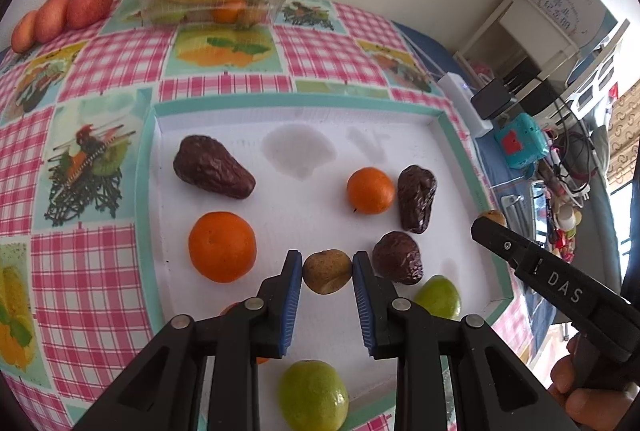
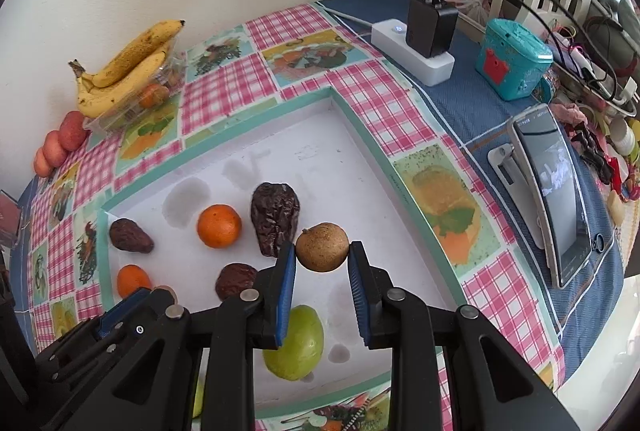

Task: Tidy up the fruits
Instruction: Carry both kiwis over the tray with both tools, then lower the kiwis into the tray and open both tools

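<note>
Left wrist view: a small brown fruit [image 1: 327,271] is being flanked on the white tray [image 1: 460,151] by the left gripper [image 1: 327,273], contact uncertain. A second brown fruit [image 2: 322,247] is being clamped aloft by the right gripper [image 2: 322,251].

Three dark avocados [image 1: 213,167], two oranges [image 1: 222,246], two limes [image 1: 313,395]

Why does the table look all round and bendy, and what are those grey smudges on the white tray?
Left wrist view: the fisheye lens bends the checked tablecloth into a dome, and dark corners frame the picture. Right wrist view: same bending; the grey smudges on the white tray look like stains or damp marks, though I cannot be sure.
</note>
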The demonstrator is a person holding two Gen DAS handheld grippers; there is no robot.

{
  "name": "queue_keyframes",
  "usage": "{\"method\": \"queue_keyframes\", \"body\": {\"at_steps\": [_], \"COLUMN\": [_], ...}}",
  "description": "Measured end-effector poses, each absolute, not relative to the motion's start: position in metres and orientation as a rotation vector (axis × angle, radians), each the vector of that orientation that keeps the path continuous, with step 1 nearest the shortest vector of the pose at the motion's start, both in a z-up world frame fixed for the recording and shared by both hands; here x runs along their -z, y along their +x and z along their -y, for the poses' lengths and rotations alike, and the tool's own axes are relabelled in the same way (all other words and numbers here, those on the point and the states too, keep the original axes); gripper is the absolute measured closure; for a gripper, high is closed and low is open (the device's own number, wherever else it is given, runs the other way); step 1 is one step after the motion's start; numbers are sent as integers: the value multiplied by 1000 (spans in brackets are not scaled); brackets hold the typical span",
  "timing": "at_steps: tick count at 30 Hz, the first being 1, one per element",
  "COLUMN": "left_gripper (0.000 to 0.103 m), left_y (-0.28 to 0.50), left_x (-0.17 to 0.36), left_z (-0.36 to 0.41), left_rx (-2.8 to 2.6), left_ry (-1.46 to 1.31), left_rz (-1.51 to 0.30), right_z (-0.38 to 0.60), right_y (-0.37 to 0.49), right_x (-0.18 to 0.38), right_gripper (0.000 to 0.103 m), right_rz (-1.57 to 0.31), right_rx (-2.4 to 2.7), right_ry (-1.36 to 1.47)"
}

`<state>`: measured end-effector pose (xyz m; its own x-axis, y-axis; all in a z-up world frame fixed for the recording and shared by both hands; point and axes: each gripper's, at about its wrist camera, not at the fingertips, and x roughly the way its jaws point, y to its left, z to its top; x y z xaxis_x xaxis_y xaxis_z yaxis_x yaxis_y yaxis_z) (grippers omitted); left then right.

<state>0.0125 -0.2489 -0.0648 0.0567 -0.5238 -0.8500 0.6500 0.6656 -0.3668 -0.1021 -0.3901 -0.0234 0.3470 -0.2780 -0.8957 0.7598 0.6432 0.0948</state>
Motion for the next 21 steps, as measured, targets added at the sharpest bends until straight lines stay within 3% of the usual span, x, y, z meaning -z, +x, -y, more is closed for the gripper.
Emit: {"method": "queue_keyframes", "body": {"at_steps": [21], "left_gripper": [75], "left_y": [18], "left_x": [82], "left_z": [253], "left_rx": [875], "left_ry": [140], "left_rz": [-1287], "right_z": [402], "right_y": [-106], "right_x": [66], "right_gripper": [75], "right_rz": [-1105], "right_rx": [769], "right_ry": [633]}}
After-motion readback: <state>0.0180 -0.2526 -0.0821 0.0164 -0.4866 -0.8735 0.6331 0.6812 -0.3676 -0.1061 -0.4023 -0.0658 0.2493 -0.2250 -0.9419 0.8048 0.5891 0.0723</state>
